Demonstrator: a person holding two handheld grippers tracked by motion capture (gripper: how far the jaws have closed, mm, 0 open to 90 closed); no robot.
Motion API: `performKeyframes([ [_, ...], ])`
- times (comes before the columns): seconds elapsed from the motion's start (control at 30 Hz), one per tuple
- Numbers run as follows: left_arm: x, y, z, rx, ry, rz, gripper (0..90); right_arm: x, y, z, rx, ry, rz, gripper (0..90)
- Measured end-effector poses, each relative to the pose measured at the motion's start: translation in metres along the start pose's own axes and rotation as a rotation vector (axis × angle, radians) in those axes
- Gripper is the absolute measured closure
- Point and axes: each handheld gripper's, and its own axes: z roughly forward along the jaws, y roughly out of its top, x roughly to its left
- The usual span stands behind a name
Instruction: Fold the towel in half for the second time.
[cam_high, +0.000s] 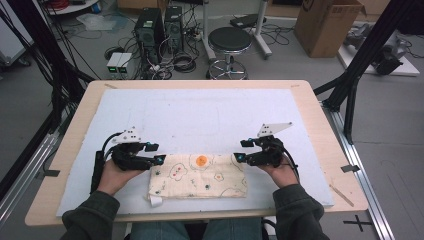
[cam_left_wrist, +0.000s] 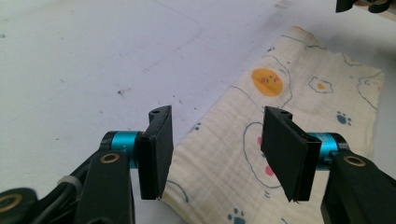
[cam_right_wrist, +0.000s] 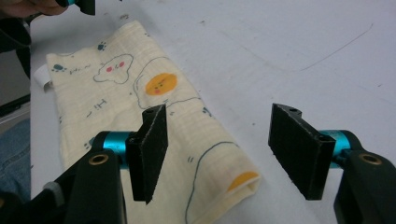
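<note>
Here, both pairs of jaws are seen parted and empty. The left gripper (cam_high: 150, 153) is held over the left end of a folded cloth (cam_high: 200, 175), its jaws standing apart above the fabric's edge without pressing on it. The right gripper (cam_high: 243, 150) is held likewise at the cloth's right end, jaws open, nothing gripped.

The cloth, cream with printed cartoon shapes and an orange dot, is laid flat as a neat oblong near the front edge of the surface (cam_high: 200, 115), between the two hands. A small white tag (cam_high: 156, 201) is seen at its near left corner. The folding is judged to be largely done: the layers lie squared and released. Whether a further fold is intended cannot be told; if so, each end would need to be gripped again.

The white surface around the cloth is bare, so nothing is judged to stand in the way. Beyond it, on the floor, a stool (cam_high: 229, 42), computer towers (cam_high: 160, 27), cables and a cardboard box (cam_high: 327, 22) are seen, well apart from the work.
</note>
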Motion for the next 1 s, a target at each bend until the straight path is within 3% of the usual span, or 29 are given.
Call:
performKeyframes([
  [0.3, 0.010, 0.004, 0.011, 0.016, 0.074, -0.043, 49.2, -0.011, 0.002, 0.014, 0.030, -0.026, 0.035, 39.0],
  [0.47, 0.015, 0.001, 0.018, 0.040, 0.085, -0.064, 49.4, -0.017, -0.003, 0.022, 0.054, -0.028, 0.070, 44.4],
  [0.6, 0.017, -0.002, 0.023, 0.085, 0.101, -0.042, 50.2, -0.020, -0.012, 0.024, 0.088, -0.027, 0.095, 49.1],
  [0.73, 0.019, -0.006, 0.029, 0.113, 0.106, -0.058, 51.0, -0.022, -0.018, 0.026, 0.111, -0.019, 0.114, 52.4],
  [0.9, 0.021, -0.011, 0.037, 0.192, 0.114, -0.065, 51.5, -0.023, -0.025, 0.028, 0.138, -0.028, 0.123, 55.6],
  [1.0, 0.022, -0.013, 0.039, 0.212, 0.095, -0.066, 58.1, -0.023, -0.027, 0.028, 0.135, -0.032, 0.118, 58.4],
])
